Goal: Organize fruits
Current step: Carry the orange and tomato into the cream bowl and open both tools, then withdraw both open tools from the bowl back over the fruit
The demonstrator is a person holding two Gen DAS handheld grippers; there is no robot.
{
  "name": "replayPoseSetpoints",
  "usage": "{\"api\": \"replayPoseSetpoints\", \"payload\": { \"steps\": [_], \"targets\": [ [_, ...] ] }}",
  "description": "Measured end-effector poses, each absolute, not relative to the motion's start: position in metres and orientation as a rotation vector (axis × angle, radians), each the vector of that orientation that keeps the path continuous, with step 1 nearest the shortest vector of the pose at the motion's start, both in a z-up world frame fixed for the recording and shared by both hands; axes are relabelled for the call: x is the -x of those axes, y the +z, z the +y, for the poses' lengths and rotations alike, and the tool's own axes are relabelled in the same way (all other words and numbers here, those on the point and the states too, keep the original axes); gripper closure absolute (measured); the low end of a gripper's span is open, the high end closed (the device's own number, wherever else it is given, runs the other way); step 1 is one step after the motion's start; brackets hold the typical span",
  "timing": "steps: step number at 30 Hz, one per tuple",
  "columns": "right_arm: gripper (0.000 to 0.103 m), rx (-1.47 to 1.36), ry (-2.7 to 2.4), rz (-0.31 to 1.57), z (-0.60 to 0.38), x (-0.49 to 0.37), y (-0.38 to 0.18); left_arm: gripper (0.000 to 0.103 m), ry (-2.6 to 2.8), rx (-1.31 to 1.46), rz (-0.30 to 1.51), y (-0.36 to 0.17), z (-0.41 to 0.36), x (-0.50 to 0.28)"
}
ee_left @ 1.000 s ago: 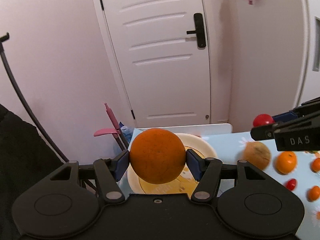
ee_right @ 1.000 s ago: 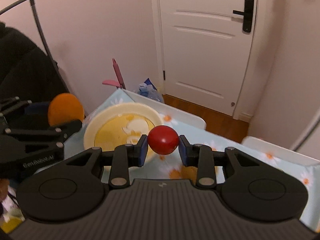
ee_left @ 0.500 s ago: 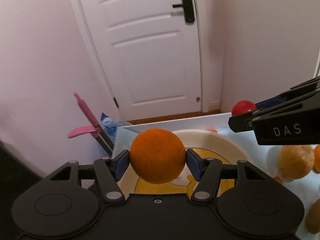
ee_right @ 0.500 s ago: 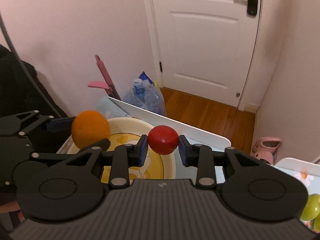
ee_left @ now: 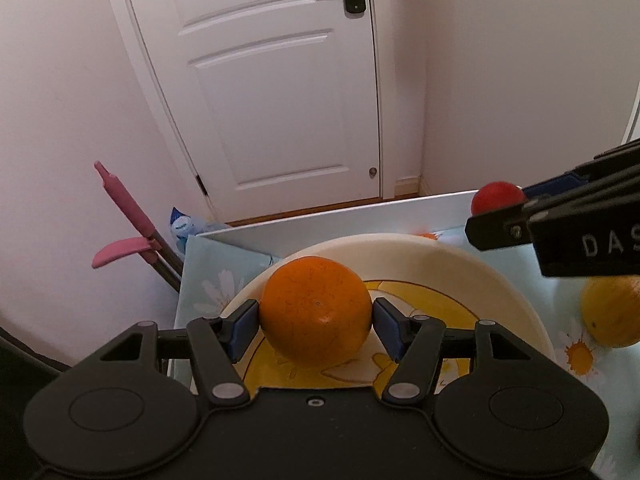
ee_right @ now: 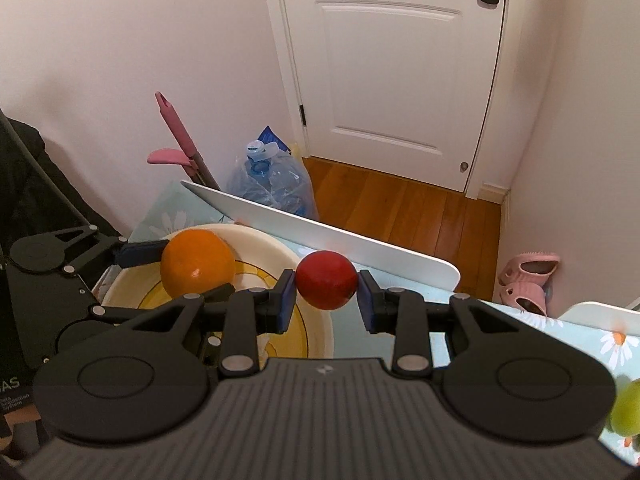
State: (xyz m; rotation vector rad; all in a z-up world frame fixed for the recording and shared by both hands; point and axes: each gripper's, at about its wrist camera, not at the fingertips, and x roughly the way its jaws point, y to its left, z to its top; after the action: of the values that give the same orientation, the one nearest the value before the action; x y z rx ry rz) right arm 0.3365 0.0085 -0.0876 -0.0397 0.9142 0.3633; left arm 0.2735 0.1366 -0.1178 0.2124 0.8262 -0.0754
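Observation:
An orange point(ee_left: 316, 312) sits between the blue pads of my left gripper point(ee_left: 316, 324), low over the cream plate point(ee_left: 460, 252) with a yellow drawing. Its jaws are opening, and a thin gap shows at the right pad. The right wrist view shows the orange point(ee_right: 198, 262) over the plate's point(ee_right: 276, 246) left half, with the left gripper point(ee_right: 80, 280) behind it. My right gripper point(ee_right: 326, 298) is shut on a small red fruit point(ee_right: 326, 280), held above the plate's right rim. From the left wrist view the red fruit point(ee_left: 498, 198) and right gripper point(ee_left: 560, 232) hang at the right.
A yellowish fruit point(ee_left: 612, 312) lies on the daisy tablecloth right of the plate. A green fruit point(ee_right: 628, 408) shows at the right edge. A white raised board point(ee_right: 320, 232) borders the table's far side. Beyond it stand a pink-handled mop point(ee_right: 176, 136), a water jug point(ee_right: 276, 184) and pink slippers point(ee_right: 524, 276).
Both grippers came down and forward over the plate with their fruits. The left jaws have spread slightly around the orange; the right still clamps the red fruit.

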Motion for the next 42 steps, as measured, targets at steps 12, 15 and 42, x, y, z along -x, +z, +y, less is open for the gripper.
{"api": "replayPoseSetpoints", "payload": {
  "steps": [12,15,42],
  "targets": [
    [0.055,0.113,0.478,0.907,0.03,-0.331,-0.087,0.002,-0.029,-0.178,0.788,-0.091,0.15,-0.23],
    [0.055,0.145,0.509,0.918,0.038,-0.328,-0.097,0.001,-0.007,-0.155,0.801,-0.089,0.155,-0.223],
    [0.0,0.118,0.455,0.831,0.029,-0.283,-0.07,0.001,0.022,-0.12,0.77,-0.07,0.162,-0.19]
  ]
}}
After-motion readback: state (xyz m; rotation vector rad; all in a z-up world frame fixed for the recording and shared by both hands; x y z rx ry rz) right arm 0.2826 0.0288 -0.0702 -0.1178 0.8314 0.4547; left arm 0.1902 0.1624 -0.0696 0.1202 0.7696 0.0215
